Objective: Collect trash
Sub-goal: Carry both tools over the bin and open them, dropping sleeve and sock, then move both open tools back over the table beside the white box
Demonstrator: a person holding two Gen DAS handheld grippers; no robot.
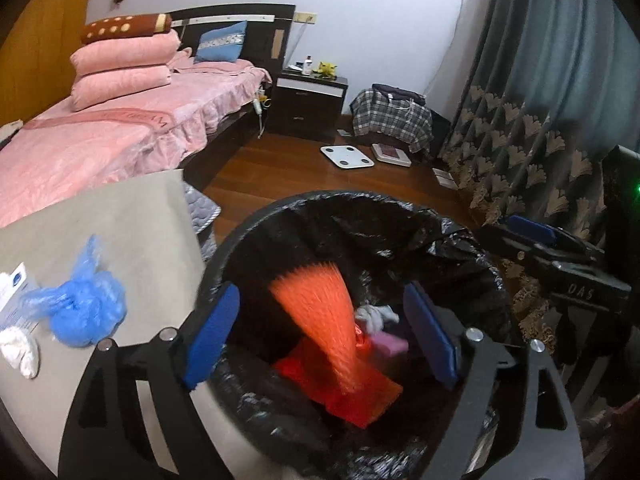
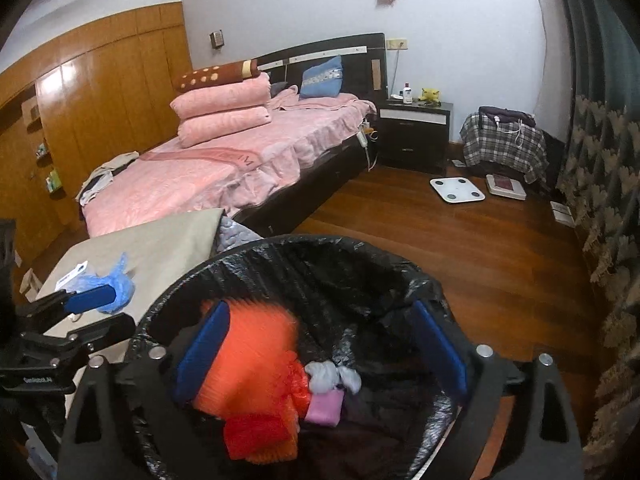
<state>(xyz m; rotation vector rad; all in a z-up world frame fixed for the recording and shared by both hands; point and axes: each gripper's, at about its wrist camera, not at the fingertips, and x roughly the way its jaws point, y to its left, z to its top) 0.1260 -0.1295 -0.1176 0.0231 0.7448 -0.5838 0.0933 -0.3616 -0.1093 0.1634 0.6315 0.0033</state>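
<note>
Currently, both the left gripper (image 1: 320, 334) and the right gripper (image 2: 320, 354) hang over the black-lined trash bin (image 1: 400, 216) with jaws spread wide, gripping nothing. An orange mesh net (image 1: 320, 320), blurred, lies between the blue pads inside the bin at lower centre of the frame. A blue plastic bag (image 1: 80, 308) rests on the tabletop (image 1: 120, 216) at lower left.
</note>
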